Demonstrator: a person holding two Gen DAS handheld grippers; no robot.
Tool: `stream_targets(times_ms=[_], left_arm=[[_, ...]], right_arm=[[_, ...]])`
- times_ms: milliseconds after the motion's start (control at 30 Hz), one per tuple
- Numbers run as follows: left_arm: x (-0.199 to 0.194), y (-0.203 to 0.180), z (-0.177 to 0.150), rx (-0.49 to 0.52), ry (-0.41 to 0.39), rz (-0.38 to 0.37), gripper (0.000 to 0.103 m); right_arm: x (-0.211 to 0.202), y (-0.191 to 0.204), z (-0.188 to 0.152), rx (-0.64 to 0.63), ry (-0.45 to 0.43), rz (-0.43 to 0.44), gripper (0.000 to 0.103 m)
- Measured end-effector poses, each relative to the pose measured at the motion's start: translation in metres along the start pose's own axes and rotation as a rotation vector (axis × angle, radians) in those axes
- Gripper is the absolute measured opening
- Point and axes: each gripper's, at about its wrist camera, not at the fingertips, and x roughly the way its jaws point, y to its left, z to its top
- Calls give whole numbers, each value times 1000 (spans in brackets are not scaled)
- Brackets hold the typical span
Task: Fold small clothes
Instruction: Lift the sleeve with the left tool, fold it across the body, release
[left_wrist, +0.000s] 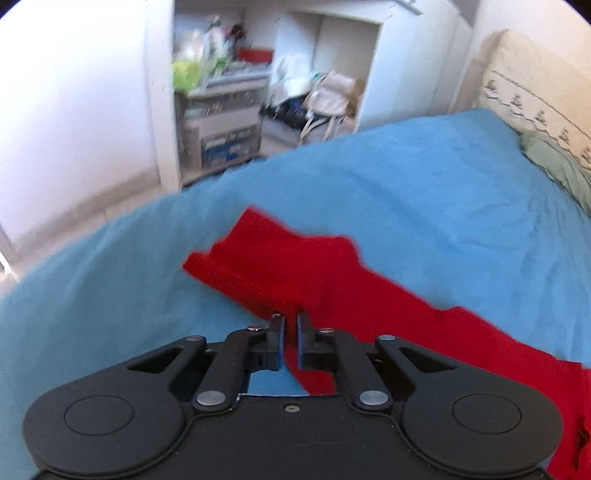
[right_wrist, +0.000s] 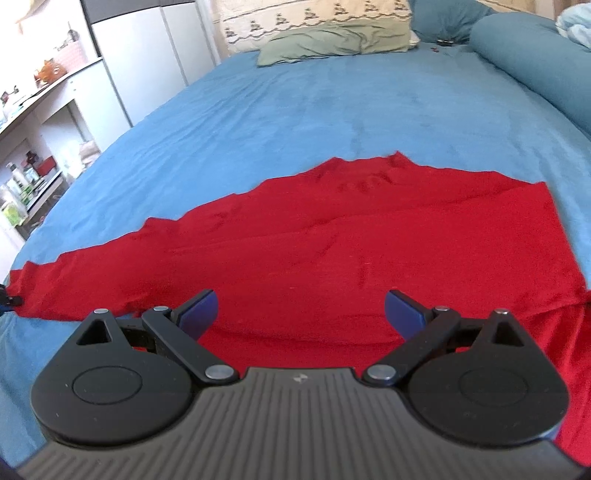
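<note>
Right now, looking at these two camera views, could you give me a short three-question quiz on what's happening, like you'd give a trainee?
1. True or false: the right gripper has its jaws spread wide above the red garment.
2. Multiple choice: the left gripper has its jaws A) wide open over bare sheet, B) nearly closed around an edge of the red garment, C) holding a pillow.
3. Fill in: the garment lies on a ____ bedsheet.

Key:
1. True. Both blue pads stand far apart, with nothing between them.
2. B.
3. Blue. A green pillow lies at the far end.
</note>
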Motion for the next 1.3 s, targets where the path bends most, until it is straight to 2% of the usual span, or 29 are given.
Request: stream_targets(times_ms=[100,233,367,467,600,767,833,900,967,1067,1100,1133,1200,1233,1300], left_arm=[[-32,-24,6,56,-74,-31,6],[-81,-81,10,187,-186,-124,6],[-131,-163,0,344,-286,-264,6],[-169,-233,-26,474,-342,-398,6],[-193,-317,-82,576,-295,-560,6],[-182,-398,-184,737,-133,-624,6],[-172,-416,-223,800,-76,-618,6],[-163,-425,-250,822,-14,-618,6],[-157,-427,-267,826,16,-598,6],[-157,-425,-272,823,20,-590,8],[-159,-421,-271,820,20,-593,16],[-161,-418,-269,819,24,-596,35],[-173,-405,-273,817,12,-601,56],[-178,-399,-272,821,-6,-591,60],[-181,-390,-264,830,-16,-572,60]], right_arm=[[-5,-14,3,32,-10,-16,103],[-18,-36,12,58,-32,-35,103],[-35,-62,22,76,-63,-49,103],[-50,-88,29,99,-91,-63,103],[-71,-129,34,126,-119,-96,103],[-88,-181,32,154,-116,-140,103],[-90,-200,29,163,-100,-147,103],[-91,-215,26,160,-74,-148,103],[-90,-223,25,146,-55,-147,103],[-88,-228,26,125,-39,-121,103],[-87,-228,27,119,-37,-111,103],[-86,-228,30,112,-36,-96,103],[-82,-224,34,95,-32,-66,103],[-81,-220,37,79,-29,-51,103],[-76,-208,45,28,-19,-22,103]])
